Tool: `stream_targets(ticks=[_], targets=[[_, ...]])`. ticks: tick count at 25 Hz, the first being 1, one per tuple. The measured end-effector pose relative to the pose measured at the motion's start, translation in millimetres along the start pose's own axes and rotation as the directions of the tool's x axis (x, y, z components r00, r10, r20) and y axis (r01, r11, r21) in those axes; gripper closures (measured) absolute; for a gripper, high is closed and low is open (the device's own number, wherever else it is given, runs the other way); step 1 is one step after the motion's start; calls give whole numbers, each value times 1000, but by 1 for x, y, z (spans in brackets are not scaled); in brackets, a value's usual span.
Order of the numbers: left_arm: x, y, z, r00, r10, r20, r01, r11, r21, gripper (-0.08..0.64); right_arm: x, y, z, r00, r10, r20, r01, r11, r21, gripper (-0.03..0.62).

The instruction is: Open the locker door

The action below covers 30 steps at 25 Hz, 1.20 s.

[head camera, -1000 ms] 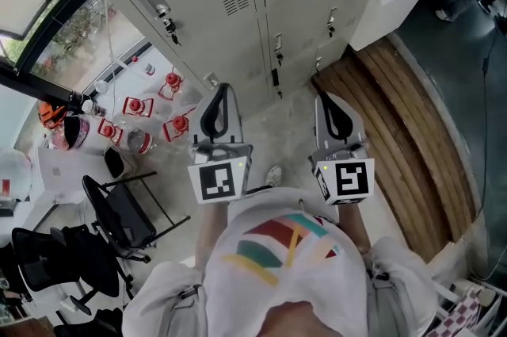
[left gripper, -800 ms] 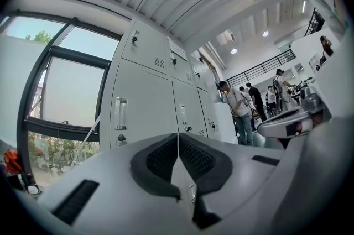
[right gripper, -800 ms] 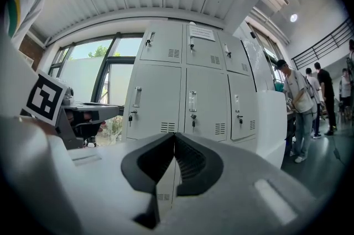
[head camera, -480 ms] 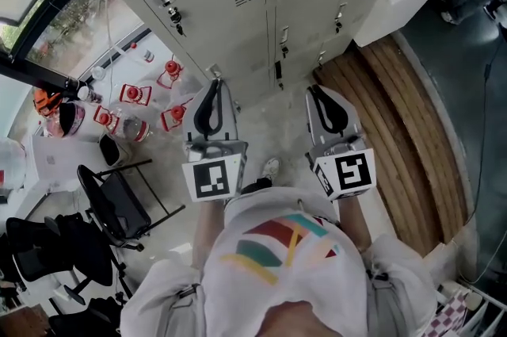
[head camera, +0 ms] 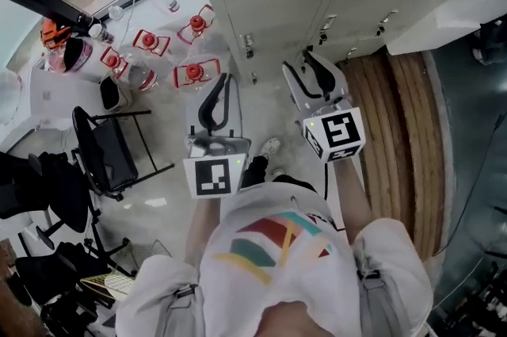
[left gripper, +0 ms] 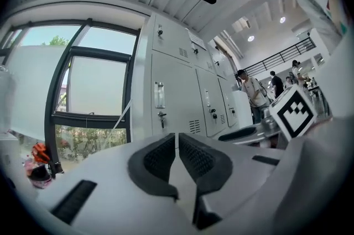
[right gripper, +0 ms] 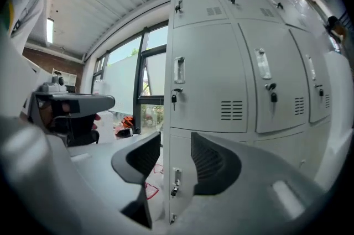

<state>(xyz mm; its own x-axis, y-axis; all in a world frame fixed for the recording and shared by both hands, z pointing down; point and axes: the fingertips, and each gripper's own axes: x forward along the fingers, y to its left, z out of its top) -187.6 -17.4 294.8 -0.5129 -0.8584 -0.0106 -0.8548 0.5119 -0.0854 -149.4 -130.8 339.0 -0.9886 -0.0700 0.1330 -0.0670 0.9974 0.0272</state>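
Left claw (left gripper: 176,142) pressed together, empty; lockers (left gripper: 182,95) at its 12–1 o'clock. Right claw (right gripper: 176,155) has just been opening, nothing between the pads. Locker door (right gripper: 207,84) at its 12 o'clock, not touching; handle (right gripper: 178,69) long axis vertical. Right hand looks nearer.

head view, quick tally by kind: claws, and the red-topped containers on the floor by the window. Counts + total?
claws: 2 (left claw shut; right claw has just been opening, nothing between its jaws)
red-topped containers: 4
total: 6
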Motion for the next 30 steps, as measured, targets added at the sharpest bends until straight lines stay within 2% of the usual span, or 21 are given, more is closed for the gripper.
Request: stream_targets(ticks=[5, 8, 12, 17, 22, 25, 30], targets=[[-22, 21, -23, 996, 80, -47, -81, 996, -27, 543, 73, 26, -50, 986, 133, -96, -135, 991, -14, 407], [-30, 31, -42, 990, 109, -90, -113, 993, -43, 543, 115, 32, -92, 971, 174, -163, -174, 985, 11, 407], [-37, 40, -64, 978, 130, -161, -138, 990, -41, 543, 161, 33, -149, 952, 178, -248, -164, 983, 76, 408], [-38, 51, -86, 969, 148, -197, -163, 985, -62, 543, 198, 25, -199, 930, 146, -337, -133, 989, 60, 409], [-36, 59, -102, 959, 154, -238, -173, 983, -62, 543, 219, 34, -220, 907, 185, -379, -167, 983, 82, 409], [-34, 60, -104, 958, 151, -243, -170, 984, -58, 543, 226, 34, -228, 903, 178, -392, -160, 984, 77, 411], [-36, 62, -109, 953, 144, -267, -161, 986, -41, 543, 234, 27, -236, 903, 146, -405, -123, 989, 81, 449]])
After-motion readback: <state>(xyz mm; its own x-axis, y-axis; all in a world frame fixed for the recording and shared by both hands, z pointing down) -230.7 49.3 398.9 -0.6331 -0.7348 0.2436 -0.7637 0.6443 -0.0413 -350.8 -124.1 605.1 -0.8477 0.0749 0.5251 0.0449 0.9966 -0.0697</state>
